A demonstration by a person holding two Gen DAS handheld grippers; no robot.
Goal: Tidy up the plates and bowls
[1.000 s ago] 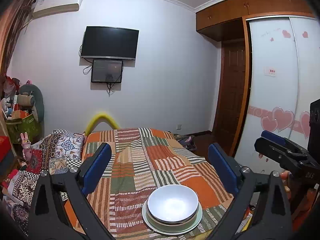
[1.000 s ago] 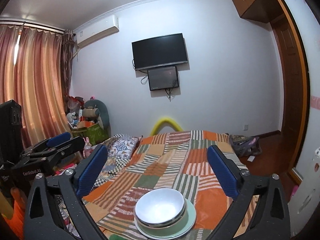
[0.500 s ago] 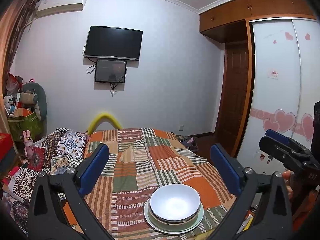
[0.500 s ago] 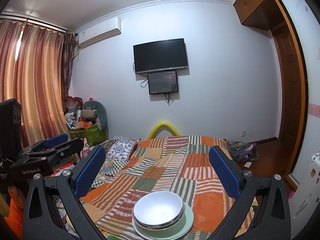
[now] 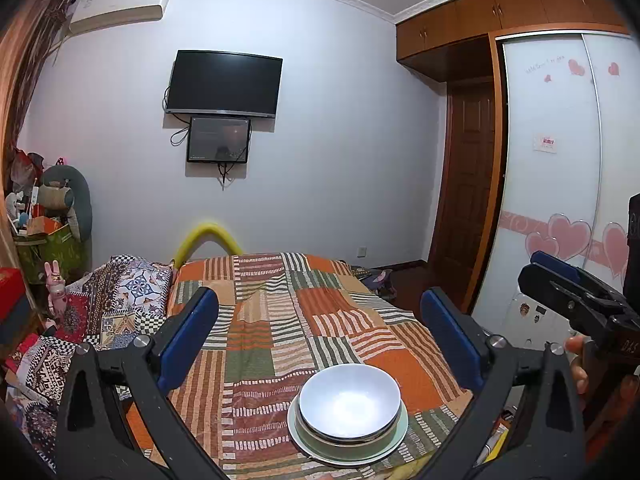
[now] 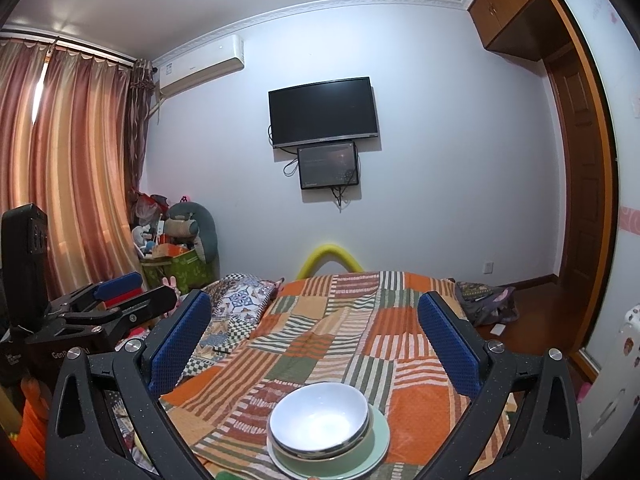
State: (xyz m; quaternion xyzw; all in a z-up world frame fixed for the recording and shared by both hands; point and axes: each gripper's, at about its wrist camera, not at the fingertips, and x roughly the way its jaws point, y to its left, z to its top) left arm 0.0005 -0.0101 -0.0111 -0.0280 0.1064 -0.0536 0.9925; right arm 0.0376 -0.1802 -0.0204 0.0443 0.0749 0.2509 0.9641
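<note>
**Op:** Near the close edge of the patchwork bedspread, on my left wrist camera, I see the stack: a white bowl nested in a second bowl, both sitting on a pale green plate. I can't tell whether more dishes lie between them.

**Desk:** And your left gripper?

**Op:** Spread wide. Its blue pads stand well apart, one to each side, with the stack low between the finger arms and nearer the right finger. Nothing is held, and neither pad touches the dishes.

**Desk:** Right side?

**Op:** My right gripper is wide as well, and it carries nothing. From that camera the white bowl sits tilted a little inside the lower bowl, and the plate shows mostly on the right of the pile. The bedspread runs away towards the far wall.

**Desk:** Can each camera see the other tool?

**Op:** Yes. At the right edge of the left view the other gripper shows side on, with fingers of a hand wrapped on its handle. At the left edge of the right view the left tool shows likewise, near the curtain.

**Desk:** Anything else on the bed?

**Op:** A patterned pillow lies at the far left, and a yellow foam arch rises behind the far end, below the wall television.
</note>
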